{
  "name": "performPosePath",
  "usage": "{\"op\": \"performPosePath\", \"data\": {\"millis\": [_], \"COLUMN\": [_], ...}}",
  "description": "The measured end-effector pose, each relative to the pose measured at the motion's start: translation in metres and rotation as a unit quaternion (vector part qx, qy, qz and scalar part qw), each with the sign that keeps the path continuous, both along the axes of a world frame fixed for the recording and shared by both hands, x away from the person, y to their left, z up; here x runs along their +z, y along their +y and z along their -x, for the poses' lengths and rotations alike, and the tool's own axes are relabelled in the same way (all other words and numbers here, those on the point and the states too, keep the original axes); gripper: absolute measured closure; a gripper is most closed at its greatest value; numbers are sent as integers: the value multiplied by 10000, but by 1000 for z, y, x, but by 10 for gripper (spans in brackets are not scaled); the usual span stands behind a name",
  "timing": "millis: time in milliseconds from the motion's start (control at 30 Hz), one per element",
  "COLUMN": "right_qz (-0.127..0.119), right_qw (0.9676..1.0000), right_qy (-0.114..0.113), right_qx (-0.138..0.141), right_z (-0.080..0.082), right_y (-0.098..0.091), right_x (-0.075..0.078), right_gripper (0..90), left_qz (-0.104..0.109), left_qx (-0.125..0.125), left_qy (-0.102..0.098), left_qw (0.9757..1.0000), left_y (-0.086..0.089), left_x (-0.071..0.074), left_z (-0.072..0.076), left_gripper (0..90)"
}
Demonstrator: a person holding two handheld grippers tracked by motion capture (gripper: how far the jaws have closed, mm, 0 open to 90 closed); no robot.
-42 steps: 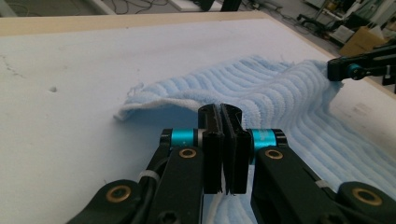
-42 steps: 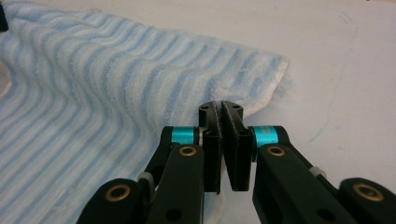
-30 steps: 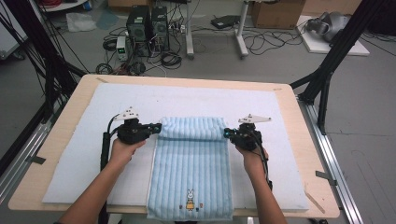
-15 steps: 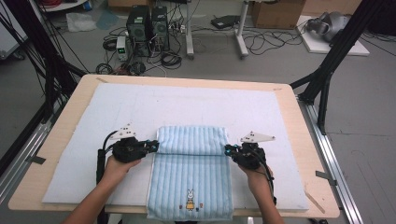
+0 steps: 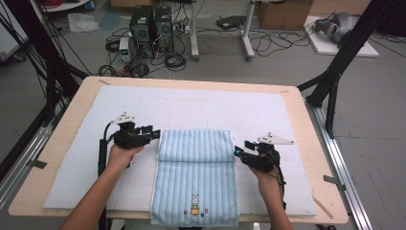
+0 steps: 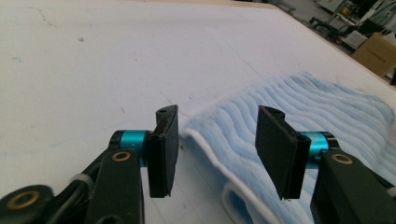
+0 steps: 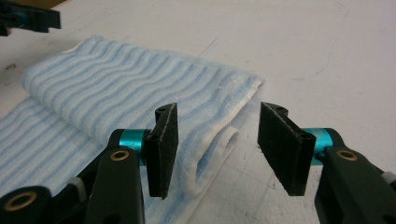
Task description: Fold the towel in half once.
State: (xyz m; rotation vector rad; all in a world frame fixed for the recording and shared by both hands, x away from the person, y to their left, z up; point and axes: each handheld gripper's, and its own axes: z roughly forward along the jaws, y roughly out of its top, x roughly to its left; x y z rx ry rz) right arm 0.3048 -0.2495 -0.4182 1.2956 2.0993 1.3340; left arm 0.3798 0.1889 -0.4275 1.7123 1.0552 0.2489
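A light blue striped towel (image 5: 196,182) with a small rabbit motif lies on the white mat, its front edge hanging over the table edge. Its far part is folded back toward the person into a band (image 5: 196,145). My left gripper (image 5: 154,134) is at the band's left end and my right gripper (image 5: 238,152) at its right end. Both have just been opening. In the left gripper view the left gripper (image 6: 219,113) is open, with the towel's edge (image 6: 303,107) lying loose between the jaws. In the right gripper view the right gripper (image 7: 220,109) is open over the folded edge (image 7: 140,84).
The white mat (image 5: 201,105) covers most of the wooden table (image 5: 306,124). Black frame posts (image 5: 335,67) stand at the table's sides. Computers and cables (image 5: 153,28) sit on the floor beyond. The left gripper (image 7: 28,18) shows at the top left of the right gripper view.
Both grippers carried the folded edge a little toward the person, then opened and let it go. The left gripper has since moved back, away from the person.
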Motion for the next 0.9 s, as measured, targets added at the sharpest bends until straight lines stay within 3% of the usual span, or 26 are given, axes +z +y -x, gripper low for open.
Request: {"op": "performPosePath", "data": {"millis": [167,300,367,400,433,600,767,900], "right_qz": [-24,-45,-15,-25,-19,-13,79,93], "right_qw": [10000,9999,9999,9998,9998,9998,9998,9998], "right_qy": [-29,-48,-55,-69,-86,-54,-25,18], "right_qx": [51,108,150,168,168,173,169,166], "right_z": [0,0,0,0,0,-1,-2,-5], "right_y": [1,1,1,1,1,2,5,7], "right_x": [1,2,2,2,2,1,0,-1], "right_gripper": [476,476,476,476,476,476,477,480], "left_qz": [-391,-789,-1155,-1232,-1415,-1897,-1809,-1669], "left_qx": [86,229,127,104,23,-110,-314,-276], "left_qy": [204,318,348,367,284,-55,-215,-164], "left_qw": [9990,9961,9926,9916,9895,9818,9828,9855], "left_y": [-14,-23,-28,-31,-33,-42,-44,-41], "left_x": [-2,-14,-19,-21,-20,-21,-23,-23], "left_z": [-27,-35,-34,-33,-31,-22,-19,-20], "left_gripper": [548,565,567,564,555,565,819,848]}}
